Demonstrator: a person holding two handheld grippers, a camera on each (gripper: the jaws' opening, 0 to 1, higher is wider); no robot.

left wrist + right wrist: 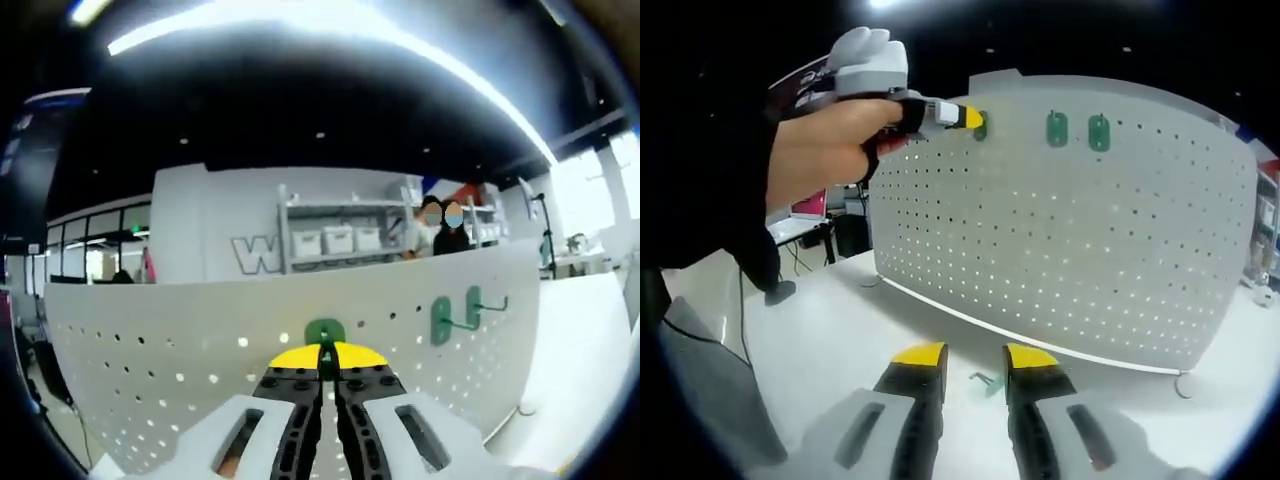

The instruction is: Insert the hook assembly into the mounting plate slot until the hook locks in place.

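Left gripper view: the left gripper [327, 358] pinches a green hook [324, 333] tight against the white peg board [150, 340], straight ahead.

Right gripper view: the right gripper [975, 357] hangs open, far below. Another small hook [987, 381] lies on the table [820, 340].
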